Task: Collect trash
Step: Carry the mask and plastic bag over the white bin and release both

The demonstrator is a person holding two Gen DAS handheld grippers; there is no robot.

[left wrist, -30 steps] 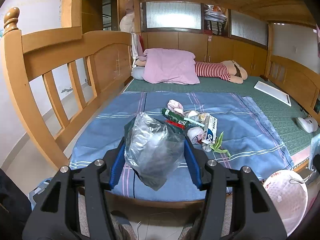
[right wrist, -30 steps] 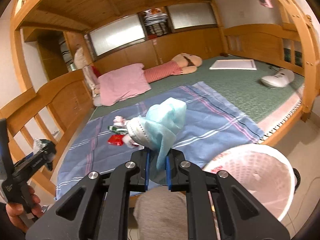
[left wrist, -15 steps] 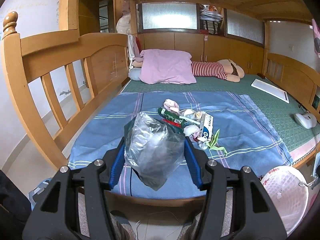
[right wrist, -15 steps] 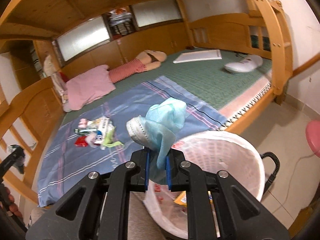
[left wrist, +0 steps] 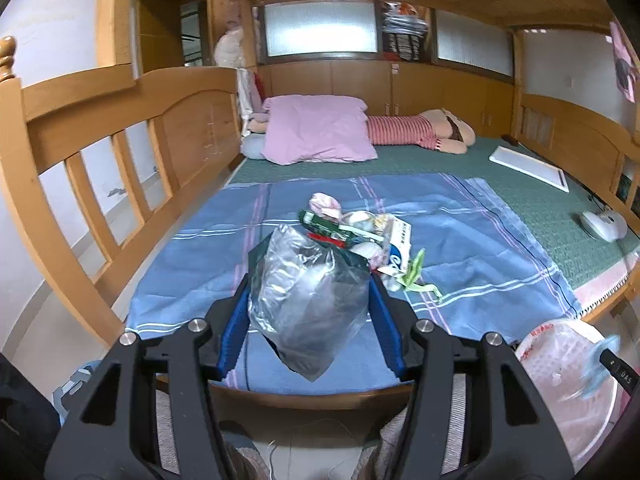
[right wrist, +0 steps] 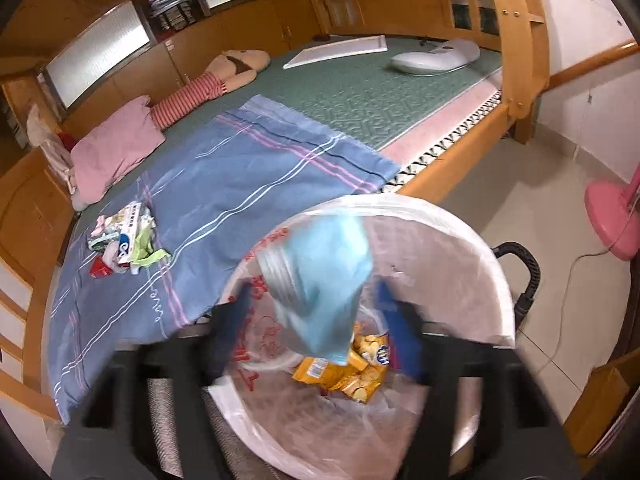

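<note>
My left gripper (left wrist: 309, 278) is shut on a crumpled clear plastic bag (left wrist: 304, 304), held above the near edge of the bed. Behind it a small trash pile (left wrist: 360, 232) of wrappers, tissue and a carton lies on the blue sheet; the right wrist view shows the trash pile (right wrist: 124, 240) too. My right gripper (right wrist: 314, 292) hangs over the white lined bin (right wrist: 496, 280), its jaws opening wide. A light blue face mask (right wrist: 324, 272) is blurred between them, with neither pad touching it. A yellow snack wrapper (right wrist: 352, 372) lies in the bin.
The bin (left wrist: 560, 360) stands on the floor at the bed's near right corner, beside a black handle (right wrist: 528, 276). A pink pillow (left wrist: 320, 128), a striped doll (left wrist: 416, 132), a white board (left wrist: 528, 162) and a white device (left wrist: 602, 224) lie farther back. A pink fan base (right wrist: 612, 216) is on the floor.
The right gripper swung right and down from above the bed to above the bin, then its jaws went from shut on the mask to wide apart. The left gripper kept still with the bag.
</note>
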